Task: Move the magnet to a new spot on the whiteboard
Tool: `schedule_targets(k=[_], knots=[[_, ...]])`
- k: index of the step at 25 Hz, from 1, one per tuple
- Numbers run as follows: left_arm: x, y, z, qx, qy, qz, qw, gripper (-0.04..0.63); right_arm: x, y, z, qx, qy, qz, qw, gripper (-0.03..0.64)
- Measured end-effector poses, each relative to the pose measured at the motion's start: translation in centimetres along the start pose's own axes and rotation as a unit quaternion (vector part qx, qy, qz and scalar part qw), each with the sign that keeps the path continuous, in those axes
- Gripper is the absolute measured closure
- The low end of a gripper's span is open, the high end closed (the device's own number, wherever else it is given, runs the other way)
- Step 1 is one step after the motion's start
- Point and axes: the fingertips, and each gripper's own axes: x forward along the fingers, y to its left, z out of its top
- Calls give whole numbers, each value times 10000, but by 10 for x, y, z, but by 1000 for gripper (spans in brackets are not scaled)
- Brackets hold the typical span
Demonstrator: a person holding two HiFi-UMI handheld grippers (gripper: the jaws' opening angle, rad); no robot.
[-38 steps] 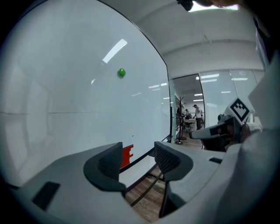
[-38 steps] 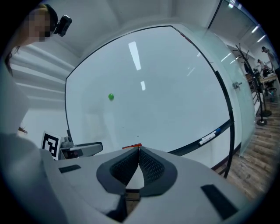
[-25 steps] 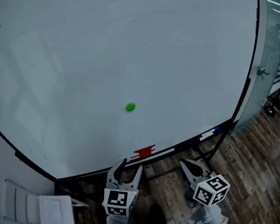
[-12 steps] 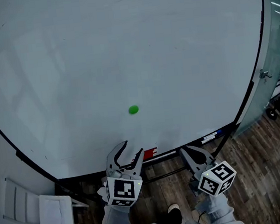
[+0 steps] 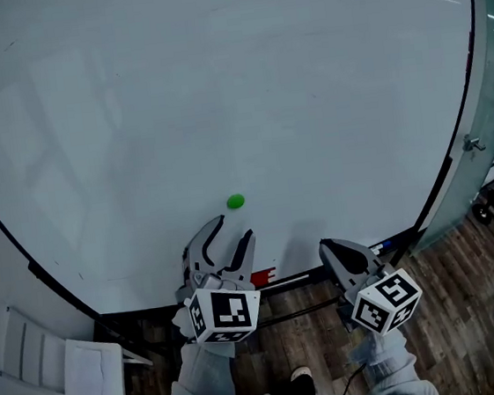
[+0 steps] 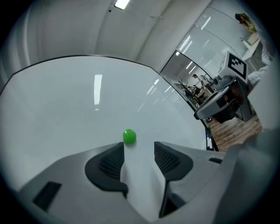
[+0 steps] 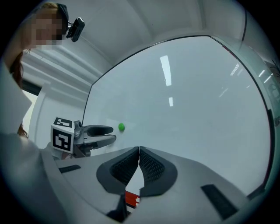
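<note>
– Whiteboard (image 5: 216, 81) first: what goes on record?

– I log a large white board in a dark frame that fills most of the head view. One small green magnet (image 5: 236, 201) sits on the lower middle of the whiteboard, a little above its bottom rail (image 5: 326, 272). A red block (image 5: 263, 277) lies on that rail, and a marker (image 5: 378, 244) lies further right along it. Dark wood floor (image 5: 473, 317) runs under the whiteboard. A white chair (image 5: 81, 370) stands below its lower left corner.

– And the left tool?

– I find the left tool (image 5: 233, 229) held up before the lower part of the whiteboard, jaws spread and gripping nothing. In the left gripper view the magnet (image 6: 129, 136) shows just beyond the tip of one jaw. The head view shows a small gap between the two.

– The right tool?

– I find the right tool (image 5: 328, 247) level with the whiteboard's bottom rail, lower than the left tool. In the right gripper view its pads (image 7: 131, 164) are pressed together with nothing pinched. That view also shows the red block (image 7: 131, 199) behind the jaws.
</note>
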Motion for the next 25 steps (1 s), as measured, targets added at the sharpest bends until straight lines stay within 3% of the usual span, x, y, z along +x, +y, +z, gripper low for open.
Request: schedule_targets(k=[16,20,25], knots=[[32,10,21,435,160,531,9975,397,5,-33,7,-82,29,46,10000,589],[32,19,19,761,208,961,9922,469,3,-40,3,-31,45,-13,10000,589],[33,20,19,763,130,1098,9909,469,2,-43,-5,20,106,-51,9999,589]])
